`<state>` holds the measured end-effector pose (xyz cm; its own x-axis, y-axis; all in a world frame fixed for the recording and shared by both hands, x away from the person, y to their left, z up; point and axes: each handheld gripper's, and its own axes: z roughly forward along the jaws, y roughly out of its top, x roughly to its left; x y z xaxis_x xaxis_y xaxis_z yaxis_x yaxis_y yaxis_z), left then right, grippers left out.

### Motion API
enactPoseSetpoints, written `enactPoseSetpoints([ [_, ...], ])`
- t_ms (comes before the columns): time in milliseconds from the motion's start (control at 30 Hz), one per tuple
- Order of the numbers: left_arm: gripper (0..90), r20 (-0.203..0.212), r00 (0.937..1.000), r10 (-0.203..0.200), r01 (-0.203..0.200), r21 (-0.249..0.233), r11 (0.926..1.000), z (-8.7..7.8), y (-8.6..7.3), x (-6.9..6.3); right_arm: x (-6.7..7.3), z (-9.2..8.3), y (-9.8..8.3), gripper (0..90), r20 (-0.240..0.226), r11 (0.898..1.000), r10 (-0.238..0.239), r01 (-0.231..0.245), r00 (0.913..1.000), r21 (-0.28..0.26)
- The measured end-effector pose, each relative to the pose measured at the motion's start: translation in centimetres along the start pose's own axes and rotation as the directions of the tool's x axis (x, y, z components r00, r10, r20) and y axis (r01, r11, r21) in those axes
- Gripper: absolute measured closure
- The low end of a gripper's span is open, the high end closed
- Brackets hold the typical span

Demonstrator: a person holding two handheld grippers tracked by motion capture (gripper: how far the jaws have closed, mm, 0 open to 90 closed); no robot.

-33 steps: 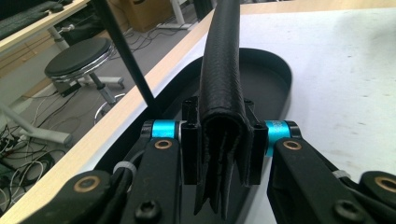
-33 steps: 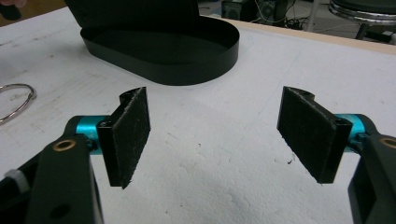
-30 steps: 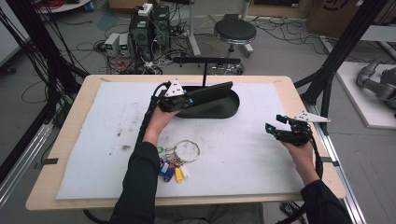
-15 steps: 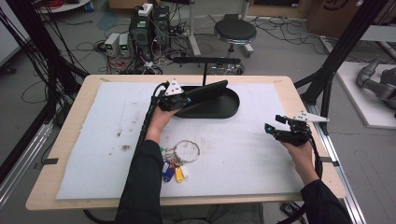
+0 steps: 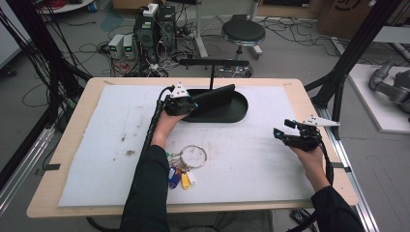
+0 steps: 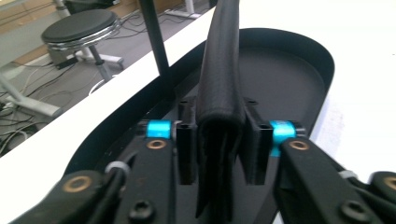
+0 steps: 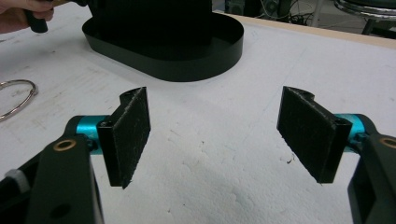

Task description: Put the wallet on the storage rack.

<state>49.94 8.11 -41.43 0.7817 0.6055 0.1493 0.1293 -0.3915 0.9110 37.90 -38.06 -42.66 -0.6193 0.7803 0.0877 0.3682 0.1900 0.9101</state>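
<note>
A black folded wallet [image 5: 215, 96] stands on edge, tilted over the black oval tray [image 5: 232, 113]. My left gripper [image 5: 191, 104] holds its near end. In the left gripper view the wallet [image 6: 219, 70] sits between the two pads, which still touch its sides; the jaws have just been opening and the fold has spread with them. The tray [image 6: 289, 79] lies under it. My right gripper [image 5: 280, 133] hovers at the right of the mat. Its pads [image 7: 130, 135] stand wide apart with nothing between them.
A key ring [image 5: 191, 157] with coloured tags [image 5: 180, 178] lies on the white mat beside the left forearm. A black T-shaped stand [image 5: 212, 65] rises behind the tray. The tray's wall [image 7: 187, 65] and part of the key ring [image 7: 18, 95] lie ahead of the right gripper.
The wallet's far end has tipped up a little above the tray in the left gripper. The right hand has stayed in place.
</note>
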Motion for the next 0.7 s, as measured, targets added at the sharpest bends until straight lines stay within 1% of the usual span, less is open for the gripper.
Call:
enactPoseSetpoints([
  [67, 56.8, -0.025, 0.9994, -0.026, 0.025, -0.013, 0.9996, -0.2, 0.1, 0.0, 0.0, 0.0, 0.0, 26.2, 0.0, 1.0, 0.006, -0.006, 1.0, 0.0],
  [167, 47.5, -0.05, 0.9981, -0.035, 0.036, 0.004, 0.9994, -0.5, 0.3, 0.1, 0.0, 0.0, 0.0, 26.2, 0.0, 1.0, 0.006, -0.006, 1.0, 0.001],
  [300, 34.0, -0.073, 0.9952, -0.065, 0.067, 0.025, 0.9974, -1.3, 0.7, 0.0, 0.0, 0.0, 0.0, 26.2, 0.0, 1.0, -0.002, 0.002, 1.0, 0.0],
  [400, 29.8, -0.067, 0.9955, -0.067, 0.069, 0.031, 0.9971, -2.2, 1.1, -0.2, -0.1, -0.1, 0.0, 26.1, 0.004, 1.0, 0.008, -0.008, 1.0, -0.001],
  [433, 27.1, -0.057, 0.9963, -0.065, 0.066, 0.029, 0.9974, -2.5, 1.3, -0.3, -0.1, -0.1, 0.0, 26.2, 0.005, 1.0, 0.006, -0.006, 1.0, -0.006],
  [467, 23.0, -0.057, 0.9963, -0.065, 0.066, 0.025, 0.9975, -2.9, 1.4, -0.5, -0.1, -0.2, 0.0, 26.2, 0.007, 1.0, 0.012, -0.012, 0.9999, -0.005],
  [500, 21.8, -0.064, 0.9963, -0.057, 0.058, 0.02, 0.9981, -3.5, 1.5, -0.7, -0.1, -0.2, 0.0, 26.2, 0.009, 1.0, 0.011, -0.011, 0.9999, -0.004],
  [567, 21.8, -0.058, 0.9972, -0.048, 0.05, 0.028, 0.9984, -4.5, 1.7, -1.1, -0.1, -0.2, 0.0, 26.2, 0.01, 1.0, 0.013, -0.013, 0.9999, 0.0],
  [633, 21.8, -0.062, 0.9965, -0.056, 0.058, 0.026, 0.998, -5.4, 1.7, -1.5, -0.1, -0.2, 0.0, 26.1, 0.012, 1.0, 0.006, -0.006, 0.9999, 0.001],
  [667, 22.0, -0.053, 0.9964, -0.065, 0.067, 0.022, 0.9975, -5.9, 1.7, -1.7, -0.1, -0.2, 0.0, 26.2, 0.012, 1.0, 0.008, -0.008, 0.9999, 0.002],
  [700, 22.5, -0.054, 0.9961, -0.069, 0.07, 0.016, 0.9974, -6.5, 1.6, -1.9, 0.0, -0.2, 0.0, 26.1, 0.013, 1.0, 0.008, -0.008, 0.9999, 0.003],
])
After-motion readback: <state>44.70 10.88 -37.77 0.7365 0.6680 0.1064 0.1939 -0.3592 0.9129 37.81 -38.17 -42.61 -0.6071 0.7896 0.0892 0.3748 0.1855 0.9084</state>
